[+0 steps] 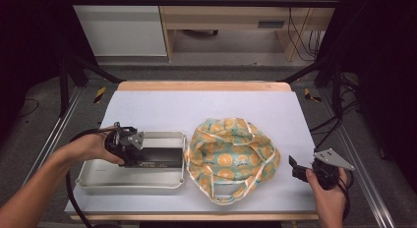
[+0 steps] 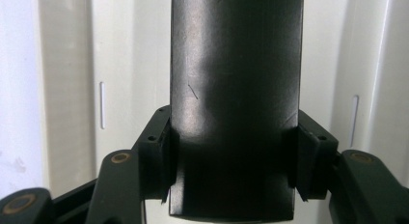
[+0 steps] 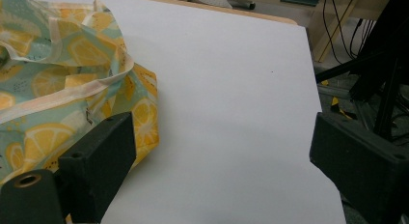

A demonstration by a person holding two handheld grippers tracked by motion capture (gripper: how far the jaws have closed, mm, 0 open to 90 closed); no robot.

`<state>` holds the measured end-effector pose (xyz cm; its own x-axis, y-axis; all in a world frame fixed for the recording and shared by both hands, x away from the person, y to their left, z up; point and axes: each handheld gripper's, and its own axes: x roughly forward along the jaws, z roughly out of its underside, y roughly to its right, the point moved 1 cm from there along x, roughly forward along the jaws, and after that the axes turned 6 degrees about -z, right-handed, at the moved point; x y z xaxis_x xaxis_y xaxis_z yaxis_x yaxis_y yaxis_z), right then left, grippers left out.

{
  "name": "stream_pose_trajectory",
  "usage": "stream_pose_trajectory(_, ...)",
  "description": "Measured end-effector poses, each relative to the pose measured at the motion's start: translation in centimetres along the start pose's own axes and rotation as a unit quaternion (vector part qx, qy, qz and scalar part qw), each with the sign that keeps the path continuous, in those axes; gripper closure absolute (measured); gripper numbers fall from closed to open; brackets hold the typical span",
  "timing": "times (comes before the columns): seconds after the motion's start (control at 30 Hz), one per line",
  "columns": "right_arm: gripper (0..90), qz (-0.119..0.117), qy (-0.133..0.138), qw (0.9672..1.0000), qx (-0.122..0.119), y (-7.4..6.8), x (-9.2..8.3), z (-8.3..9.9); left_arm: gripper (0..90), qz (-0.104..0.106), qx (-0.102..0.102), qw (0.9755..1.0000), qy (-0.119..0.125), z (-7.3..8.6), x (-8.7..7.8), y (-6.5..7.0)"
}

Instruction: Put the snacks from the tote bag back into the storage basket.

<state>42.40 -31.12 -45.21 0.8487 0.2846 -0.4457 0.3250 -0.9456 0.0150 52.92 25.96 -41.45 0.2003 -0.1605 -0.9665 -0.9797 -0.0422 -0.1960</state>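
At the left of the high view, the left gripper (image 1: 129,145) is held low over a shallow white tray (image 1: 98,181), and its jaws are closed partway on the end of a long black rectangular block (image 1: 160,156) that lies inside the tray along its length. In the left gripper view the block (image 2: 236,103) is seen clamped squarely between both pads, with the tray's pale wall (image 2: 72,89) behind it. Because the grip sits at one end, the far end is judged likely to sag or to swing when raised; the block should therefore be lifted slowly and kept level until the tray's rim is cleared. At the centre of the surface (image 1: 157,110) a lemon-print fabric bag (image 1: 231,156) lies slumped just beside the tray, its mouth (image 1: 223,154) loosely open upward. At the right, the right gripper (image 1: 307,169) is held near the bag, its jaws wide open and empty; in the right gripper view the bag's edge (image 3: 140,122) lies beside one jaw. The rim would best be taken there and held open before the block is brought across.
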Motion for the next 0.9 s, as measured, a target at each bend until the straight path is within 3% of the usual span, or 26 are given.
stream_pose_trajectory(0.57,7.8,-0.003,-0.004,1.0000,0.001,-0.2,0.1,0.0,41.2,0.012,0.002,0.9999,-0.007,0.3,1.0,-0.4)
stream_pose_trajectory(0.73,7.3,-0.005,-0.004,1.0000,0.000,-0.3,0.1,0.0,30.0,-0.001,-0.016,0.9998,0.013,0.6,0.4,-0.3)
stream_pose_trajectory(0.87,7.1,-0.007,-0.006,1.0000,-0.004,-0.5,0.2,-0.1,22.6,-0.026,-0.049,0.9978,0.036,0.8,-1.1,-0.3)
stream_pose_trajectory(0.9,7.1,-0.007,-0.006,0.9999,-0.006,-0.5,0.3,-0.1,20.8,-0.026,-0.049,0.9978,0.036,0.8,-1.1,-0.3)
